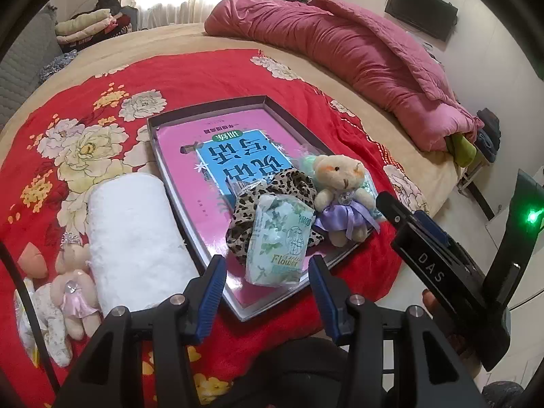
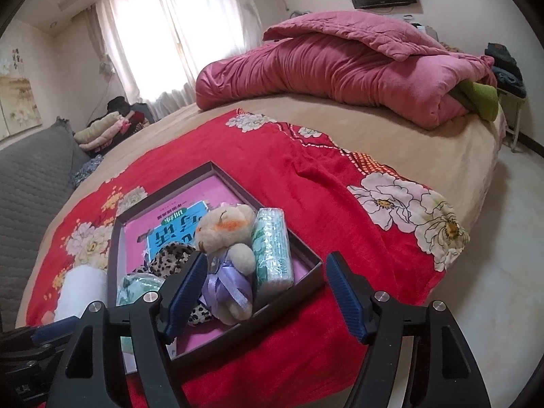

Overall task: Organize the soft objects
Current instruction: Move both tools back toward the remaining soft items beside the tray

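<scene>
A shallow dark tray [image 1: 154,129] lined with a pink book lies on the red floral blanket. In it are a leopard-print cloth [image 1: 289,183], a green tissue pack [image 1: 278,241] and a cream teddy bear in a purple dress [image 1: 340,190]. My left gripper [image 1: 267,272] hangs open just in front of the tissue pack, its pads apart from it. In the right wrist view the bear [image 2: 227,238] leans beside a second tissue pack [image 2: 273,248]. My right gripper [image 2: 268,265] stands open around them, gripping nothing, its left pad close to the bear.
A rolled white towel [image 1: 136,238], a small bear in a pink dress [image 1: 73,282] and a floral fabric toy [image 1: 44,319] lie left of the tray. A rolled pink quilt [image 2: 340,68] fills the far side of the bed. The bed's edge drops to the floor [image 2: 503,238] at right.
</scene>
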`<state>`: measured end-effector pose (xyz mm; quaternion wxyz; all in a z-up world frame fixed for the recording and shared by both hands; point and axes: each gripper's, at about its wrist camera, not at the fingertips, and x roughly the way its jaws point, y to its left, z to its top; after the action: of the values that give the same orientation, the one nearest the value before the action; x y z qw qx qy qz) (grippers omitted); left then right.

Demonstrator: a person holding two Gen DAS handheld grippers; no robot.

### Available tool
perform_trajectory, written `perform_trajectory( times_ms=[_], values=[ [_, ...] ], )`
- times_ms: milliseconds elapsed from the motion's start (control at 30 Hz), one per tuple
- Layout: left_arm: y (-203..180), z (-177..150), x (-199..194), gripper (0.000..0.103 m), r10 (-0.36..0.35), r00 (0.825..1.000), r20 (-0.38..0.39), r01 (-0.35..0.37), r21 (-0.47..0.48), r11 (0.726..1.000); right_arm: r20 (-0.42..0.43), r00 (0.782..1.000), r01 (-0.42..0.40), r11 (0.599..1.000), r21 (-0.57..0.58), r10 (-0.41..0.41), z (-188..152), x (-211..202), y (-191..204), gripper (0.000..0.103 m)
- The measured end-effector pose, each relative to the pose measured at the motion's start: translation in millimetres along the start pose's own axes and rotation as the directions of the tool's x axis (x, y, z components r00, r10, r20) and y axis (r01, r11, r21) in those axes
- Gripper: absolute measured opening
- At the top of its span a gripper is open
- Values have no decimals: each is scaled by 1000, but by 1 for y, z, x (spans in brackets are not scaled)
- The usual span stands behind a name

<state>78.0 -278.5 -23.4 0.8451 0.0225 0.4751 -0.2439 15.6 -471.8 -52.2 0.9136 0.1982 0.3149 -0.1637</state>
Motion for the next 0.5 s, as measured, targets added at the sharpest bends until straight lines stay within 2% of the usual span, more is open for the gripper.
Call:
perform_trajectory(
  times_ms=[500],
  values=[
    [10,-9,-24,50,14,1000,26,-13,-12,1000,62,996,71,997,-37,-69,4,-23,11,74]
  ],
)
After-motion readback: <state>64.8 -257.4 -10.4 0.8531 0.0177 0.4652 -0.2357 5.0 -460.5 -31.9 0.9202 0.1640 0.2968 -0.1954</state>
